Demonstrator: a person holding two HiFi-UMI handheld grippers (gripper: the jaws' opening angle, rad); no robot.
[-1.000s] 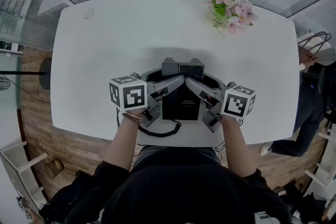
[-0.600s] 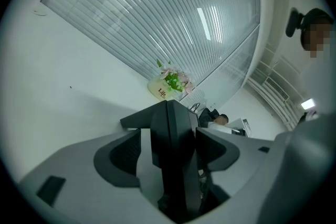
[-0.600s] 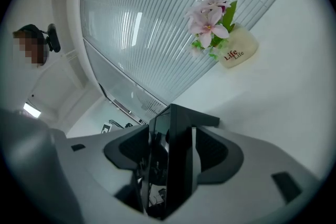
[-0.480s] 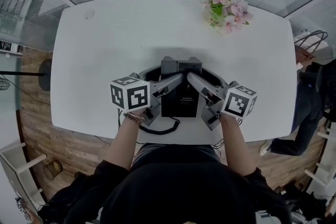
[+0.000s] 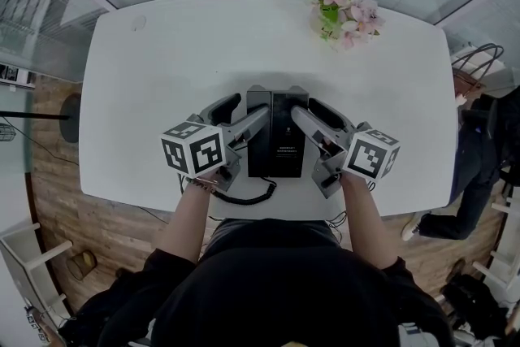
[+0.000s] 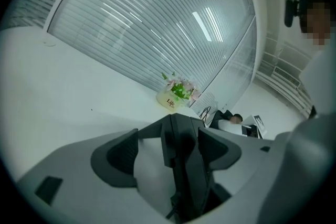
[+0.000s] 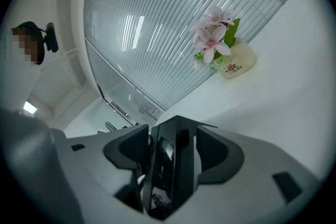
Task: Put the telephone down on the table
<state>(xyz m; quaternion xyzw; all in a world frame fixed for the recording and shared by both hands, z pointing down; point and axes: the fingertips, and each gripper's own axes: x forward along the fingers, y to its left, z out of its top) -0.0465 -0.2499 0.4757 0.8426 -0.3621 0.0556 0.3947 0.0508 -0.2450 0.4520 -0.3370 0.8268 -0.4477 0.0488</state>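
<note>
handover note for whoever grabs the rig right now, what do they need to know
Left gripper: fingers opening, telephone between them, a gap showing at one pad.
Right gripper: fingers wide apart, telephone between them, no clear press.
Telephone: looks set down on the white table, near its front edge, cord curling toward the person.
Done: the put-down, as far as the views show.
Left: draw both grippers back clear of the telephone.

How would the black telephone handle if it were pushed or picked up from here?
The telephone looks like a rigid, boxy block resting flat on the table, so it would likely slide rather than roll or tip. Its coiled cord trails at the near edge and would probably stretch and tug on a lift.
</note>
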